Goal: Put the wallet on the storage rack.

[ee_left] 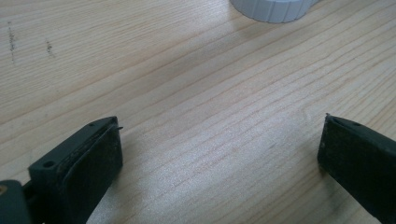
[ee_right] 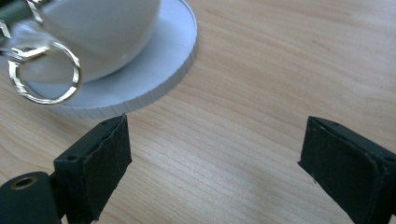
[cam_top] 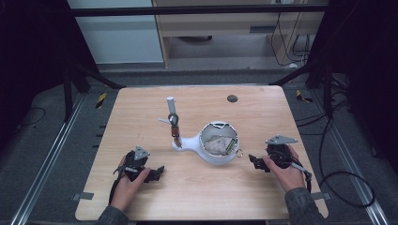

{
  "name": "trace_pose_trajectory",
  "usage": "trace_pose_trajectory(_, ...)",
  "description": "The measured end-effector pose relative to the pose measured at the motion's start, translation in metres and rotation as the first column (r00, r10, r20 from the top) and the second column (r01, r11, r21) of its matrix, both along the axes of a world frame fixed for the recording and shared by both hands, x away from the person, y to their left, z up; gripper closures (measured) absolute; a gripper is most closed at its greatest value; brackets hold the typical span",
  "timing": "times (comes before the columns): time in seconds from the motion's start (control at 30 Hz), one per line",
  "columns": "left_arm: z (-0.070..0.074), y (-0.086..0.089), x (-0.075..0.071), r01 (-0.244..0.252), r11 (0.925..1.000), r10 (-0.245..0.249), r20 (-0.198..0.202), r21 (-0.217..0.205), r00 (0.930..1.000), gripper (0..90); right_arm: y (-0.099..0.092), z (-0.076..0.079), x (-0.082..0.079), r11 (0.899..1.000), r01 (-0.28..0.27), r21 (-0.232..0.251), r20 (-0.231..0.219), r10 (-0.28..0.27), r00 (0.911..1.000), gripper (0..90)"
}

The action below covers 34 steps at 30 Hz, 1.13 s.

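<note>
Left tongs [cam_top: 158, 172] resting near the front left corner of the table [cam_top: 263, 108], jaws spread wide over bare wood, holding nothing. Right tongs [cam_top: 254, 161] near the front right edge, also spread wide and empty. White bowl [cam_top: 218, 145] standing between them at mid-table on a ribbed white base [ee_right: 154, 65]. Metal key ring [ee_right: 44, 74] hanging at bowl's rim.

Soft overhead light falls evenly on the pale wooden surface [cam_top: 197, 187] in the high view, while its surroundings sink into near black. Both gripper views are bright; the metal ring [ee_right: 44, 72] glints and blurs, shadows stay faint
</note>
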<state>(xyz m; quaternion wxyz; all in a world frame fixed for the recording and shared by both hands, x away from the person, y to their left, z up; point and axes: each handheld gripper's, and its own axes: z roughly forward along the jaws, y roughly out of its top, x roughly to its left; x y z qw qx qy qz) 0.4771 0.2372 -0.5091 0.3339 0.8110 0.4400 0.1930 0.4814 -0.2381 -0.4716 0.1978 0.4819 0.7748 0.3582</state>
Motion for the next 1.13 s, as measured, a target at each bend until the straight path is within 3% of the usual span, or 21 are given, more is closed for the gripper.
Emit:
trace_pose_trajectory(0.3,0.000,0.000,0.000,0.002,1.0000,-0.002,0.000,0.000,1.0000,0.0,-0.008,-0.020,0.010,0.996,0.082,0.032,-0.033,-0.081,0.9962,7.1)
trace_pose_trajectory(0.6,0.000,0.001,0.001,0.004,1.0000,-0.004,0.001,-0.001,1.0000,0.0,-0.007,-0.034,0.015,0.992,0.123,-0.003,-0.071,-0.123,0.9898,6.0)
trace_pose_trajectory(0.67,0.000,0.001,0.001,0.006,1.0000,-0.006,0.000,0.002,1.0000,0.0,-0.005,-0.038,0.012,0.991,0.133,-0.016,-0.023,-0.134,0.9907,5.8)
trace_pose_trajectory(0.77,0.000,0.001,0.001,0.006,1.0000,-0.006,0.000,0.001,1.0000,0.0,-0.002,-0.040,0.010,0.990,0.135,-0.035,-0.001,-0.135,0.9908,5.2)
trace_pose_trajectory(1.13,0.000,0.001,0.001,0.005,1.0000,-0.005,0.001,-0.001,1.0000,0.0,0.001,-0.041,0.007,0.985,0.163,-0.050,0.001,-0.164,0.9865,4.1)
